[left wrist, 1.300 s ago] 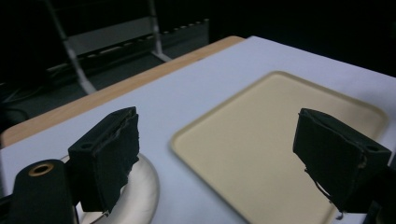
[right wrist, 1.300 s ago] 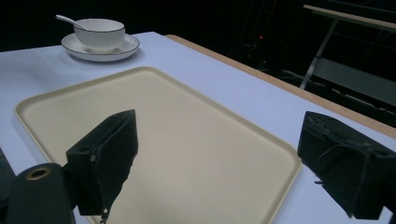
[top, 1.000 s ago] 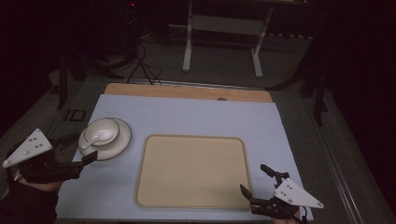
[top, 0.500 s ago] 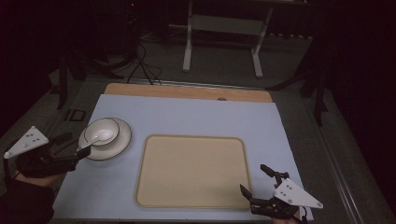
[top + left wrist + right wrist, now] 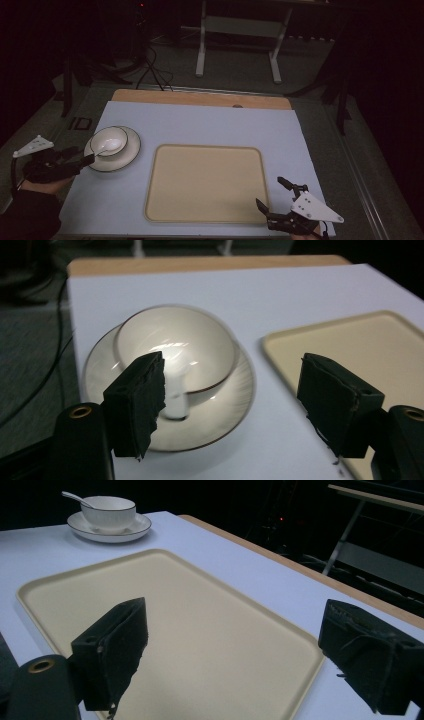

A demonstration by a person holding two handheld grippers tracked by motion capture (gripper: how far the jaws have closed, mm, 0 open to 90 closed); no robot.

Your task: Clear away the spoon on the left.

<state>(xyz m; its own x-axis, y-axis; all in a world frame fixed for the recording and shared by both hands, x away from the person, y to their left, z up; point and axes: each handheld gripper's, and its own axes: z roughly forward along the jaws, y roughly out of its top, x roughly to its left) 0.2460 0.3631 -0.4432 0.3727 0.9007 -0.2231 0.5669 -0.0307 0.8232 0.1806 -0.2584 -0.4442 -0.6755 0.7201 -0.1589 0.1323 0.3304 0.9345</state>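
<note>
Two grippers rest wide open and empty at the counter's (image 5: 200, 115) near edge. The left gripper (image 5: 82, 161) points right at the spoon (image 5: 100, 151), whose handle slants near-left out of the bowl (image 5: 109, 140) over the saucer (image 5: 131, 152), far left. The right gripper (image 5: 272, 195) sits near right, jaws aimed far-left over the tray's (image 5: 205, 215) corner.

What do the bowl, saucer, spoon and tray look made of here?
Bowl, saucer and spoon: probably glazed ceramic, judging by the glossy white surfaces with sharp highlights; the bowl and saucer have thin dark rim lines. Tray: likely matte plastic, being uniformly beige with a moulded raised rim and rounded corners, though the look alone leaves this open.
</note>
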